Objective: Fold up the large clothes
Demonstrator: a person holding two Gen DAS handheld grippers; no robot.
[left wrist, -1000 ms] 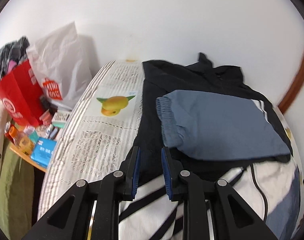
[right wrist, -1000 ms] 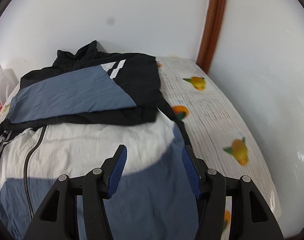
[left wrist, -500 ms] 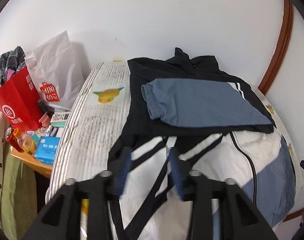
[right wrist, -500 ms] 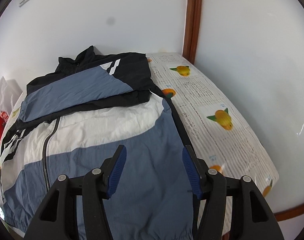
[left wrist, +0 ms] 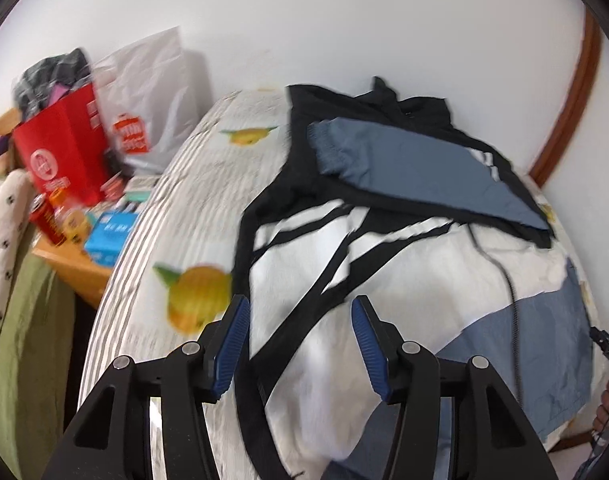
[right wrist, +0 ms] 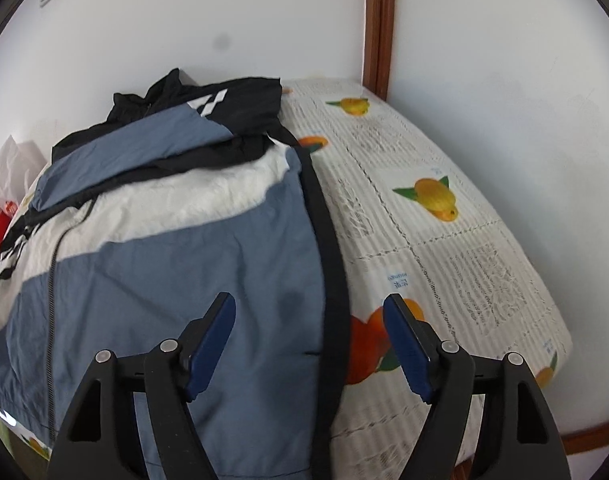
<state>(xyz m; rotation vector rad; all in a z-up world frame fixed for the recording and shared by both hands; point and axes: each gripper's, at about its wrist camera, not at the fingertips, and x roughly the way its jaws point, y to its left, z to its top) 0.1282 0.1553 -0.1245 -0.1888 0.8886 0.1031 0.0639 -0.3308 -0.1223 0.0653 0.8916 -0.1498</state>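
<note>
Left gripper (left wrist: 300,344) is standing with jaws apart, just opened wider, nothing between the pads; it is hovering over the jacket (left wrist: 384,280) near its striped white panel. Right gripper (right wrist: 309,344) is likewise standing apart, just widened, gripping nothing, above the jacket's blue panel and black edge band. The jacket is lying flat on the bed (right wrist: 444,240), sleeve folded across at 12 o'clock; fabric is thin and creased. At 9 o'clock, a red bag (left wrist: 64,152) is holding dark clothing; a white plastic bag (left wrist: 152,96) is standing beside it.
</note>
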